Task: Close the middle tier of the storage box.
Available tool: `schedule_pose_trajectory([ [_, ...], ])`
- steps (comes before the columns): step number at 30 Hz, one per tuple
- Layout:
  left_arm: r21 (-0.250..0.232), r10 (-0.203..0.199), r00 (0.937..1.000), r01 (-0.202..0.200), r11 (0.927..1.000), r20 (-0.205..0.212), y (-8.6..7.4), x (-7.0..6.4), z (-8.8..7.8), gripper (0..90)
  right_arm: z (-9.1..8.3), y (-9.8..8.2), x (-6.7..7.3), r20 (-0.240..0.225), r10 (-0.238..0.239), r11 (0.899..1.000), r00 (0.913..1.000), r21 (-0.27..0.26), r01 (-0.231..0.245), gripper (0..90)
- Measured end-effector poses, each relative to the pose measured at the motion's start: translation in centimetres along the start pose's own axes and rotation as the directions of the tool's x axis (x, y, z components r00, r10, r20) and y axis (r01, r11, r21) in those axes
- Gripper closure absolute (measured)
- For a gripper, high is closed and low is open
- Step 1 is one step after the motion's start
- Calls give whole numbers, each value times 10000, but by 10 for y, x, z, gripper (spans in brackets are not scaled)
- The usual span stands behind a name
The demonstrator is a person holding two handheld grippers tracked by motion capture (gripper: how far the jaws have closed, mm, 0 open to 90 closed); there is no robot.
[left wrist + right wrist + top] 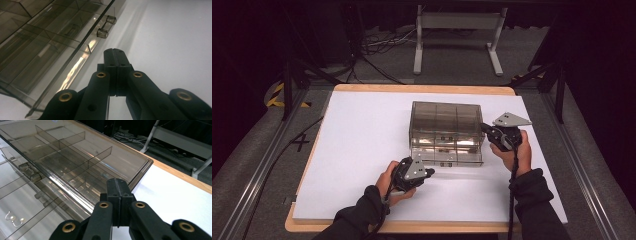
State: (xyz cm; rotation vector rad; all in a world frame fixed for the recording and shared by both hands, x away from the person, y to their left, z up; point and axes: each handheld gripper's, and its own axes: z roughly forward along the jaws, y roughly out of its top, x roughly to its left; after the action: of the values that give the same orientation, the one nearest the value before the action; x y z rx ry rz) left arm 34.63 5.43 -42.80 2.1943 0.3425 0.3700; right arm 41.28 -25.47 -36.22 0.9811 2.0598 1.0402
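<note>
A smoky clear plastic compartment box (pixel 446 131) lies on the white table top (pixel 362 135). Its darker divided part is at the back and a clearer part at the front. My left gripper (pixel 430 172) is shut and empty, its tips just off the box's front left corner. In the left gripper view the shut jaws (pixel 115 51) point along the box's edge (pixel 75 53) toward two small clear knobs (pixel 102 32). My right gripper (pixel 484 128) is shut and empty at the box's right side. In the right gripper view its tips (pixel 117 181) hang over the box's rim (pixel 140 172).
Two small pale hook-like pieces (pixel 13 218) lie in a compartment of the clearer part, near a hinge (pixel 30 173). The wooden table edge (pixel 422 89) borders the white sheet. Beyond it stand a grey metal frame (pixel 457 40) and floor cables (pixel 382 45).
</note>
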Motion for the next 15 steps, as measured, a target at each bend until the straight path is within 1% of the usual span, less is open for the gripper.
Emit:
schedule_pose_trajectory([
  [2,-49,2,10000,-2,10000,-26,2,0,2,900,0,0,1,58,-98,9999,9999,-30,99,900],
  [7,-55,-76,10000,76,10000,-1,4,3,6,900,0,-1,0,27,-38,9999,10000,-106,38,900],
  [9,-85,-64,10000,64,9999,-4,5,3,6,900,0,-2,0,-6,-22,9999,10000,-131,22,900],
  [12,1,39,10000,-39,10000,-37,4,3,7,900,0,-2,0,13,-23,9999,10000,-131,23,900],
  [15,53,49,10000,-50,10000,12,4,2,7,900,1,-2,0,22,-1,9999,10000,-133,1,900],
])
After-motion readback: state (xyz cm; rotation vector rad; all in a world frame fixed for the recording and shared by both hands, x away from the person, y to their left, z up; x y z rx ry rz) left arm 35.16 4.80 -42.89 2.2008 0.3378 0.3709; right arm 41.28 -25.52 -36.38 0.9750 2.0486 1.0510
